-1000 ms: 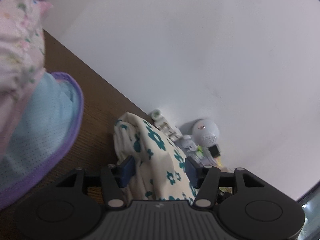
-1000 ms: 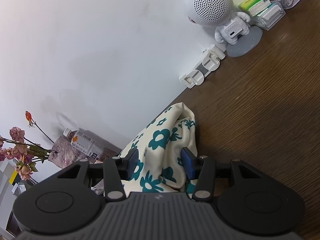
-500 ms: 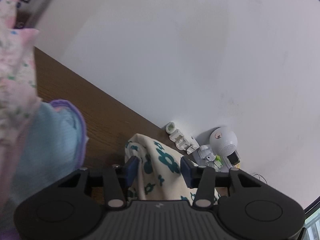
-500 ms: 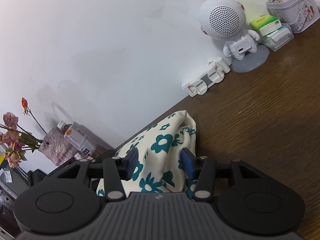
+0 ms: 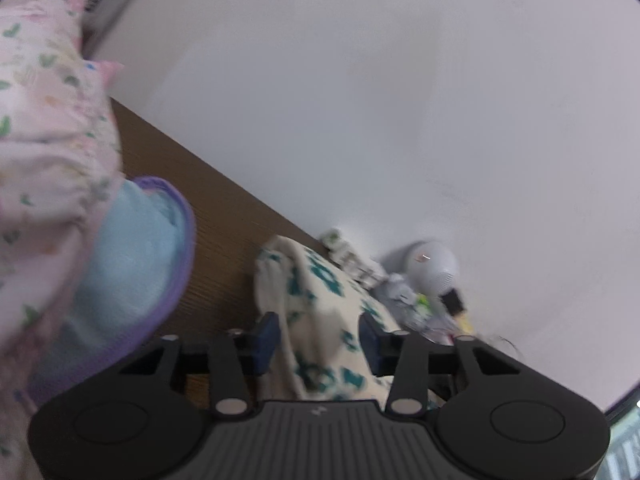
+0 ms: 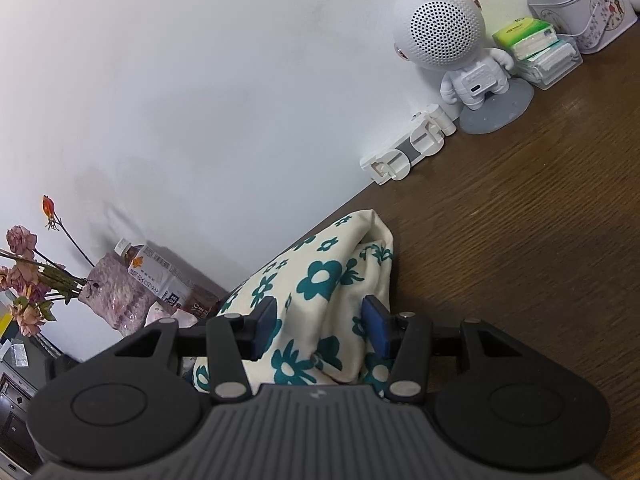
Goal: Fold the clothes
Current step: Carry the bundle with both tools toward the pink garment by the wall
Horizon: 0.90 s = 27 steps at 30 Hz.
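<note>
Left gripper (image 5: 316,338) just closing, right gripper (image 6: 320,330) part-open, both tilted down

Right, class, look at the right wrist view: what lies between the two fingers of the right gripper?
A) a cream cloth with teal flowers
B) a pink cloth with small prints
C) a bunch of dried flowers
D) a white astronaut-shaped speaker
A: the cream cloth with teal flowers is bunched between the blue pads of the right gripper, above the brown table.
</note>
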{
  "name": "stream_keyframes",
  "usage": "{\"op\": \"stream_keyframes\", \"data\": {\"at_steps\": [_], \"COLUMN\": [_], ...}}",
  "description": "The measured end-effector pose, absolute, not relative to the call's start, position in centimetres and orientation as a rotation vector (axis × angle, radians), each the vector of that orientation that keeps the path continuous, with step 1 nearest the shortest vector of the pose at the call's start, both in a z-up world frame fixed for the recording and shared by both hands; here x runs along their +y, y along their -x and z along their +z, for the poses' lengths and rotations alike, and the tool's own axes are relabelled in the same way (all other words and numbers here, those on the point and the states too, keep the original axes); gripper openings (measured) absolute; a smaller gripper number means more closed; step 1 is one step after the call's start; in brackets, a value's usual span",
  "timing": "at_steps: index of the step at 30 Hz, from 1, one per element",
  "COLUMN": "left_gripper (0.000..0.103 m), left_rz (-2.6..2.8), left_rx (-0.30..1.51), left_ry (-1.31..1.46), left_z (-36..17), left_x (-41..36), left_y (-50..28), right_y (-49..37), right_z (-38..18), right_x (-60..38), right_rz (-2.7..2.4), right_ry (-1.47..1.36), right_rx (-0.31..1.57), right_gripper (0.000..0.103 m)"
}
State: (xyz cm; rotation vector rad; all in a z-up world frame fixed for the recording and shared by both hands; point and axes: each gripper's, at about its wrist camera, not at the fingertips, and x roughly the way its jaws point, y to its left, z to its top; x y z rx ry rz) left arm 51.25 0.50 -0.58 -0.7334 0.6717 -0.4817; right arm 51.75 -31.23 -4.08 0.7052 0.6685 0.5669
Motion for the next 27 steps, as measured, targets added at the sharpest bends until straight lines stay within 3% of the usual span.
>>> {"op": "stream_keyframes", "data": {"at_steps": [6, 11, 27], "left_gripper": [0.04, 0.049, 0.05], "left_rz": [-0.527, -0.531, -0.606], "left_rx": [0.692, 0.699, 0.746], "left_ry": [0.766, 0.823, 0.763], "left_z": [-1.0, -0.9, 0.0], "left_x": [1.4, 2.4, 2.1], "left_y": [-50.7, -50.4, -49.5], "right_y": [-51.9, -51.8, -51.9], "right_z": [-3.9, -3.9, -3.9], "right_x": [-31.1, -31.0, -31.3], "right_rz": [0.571, 0.567, 0.568], "right_ry": [-0.705, -0.705, -0.727], "right_rx": [0.671, 0.673, 0.68], "right_gripper": [0.049, 0.049, 0.049]}}
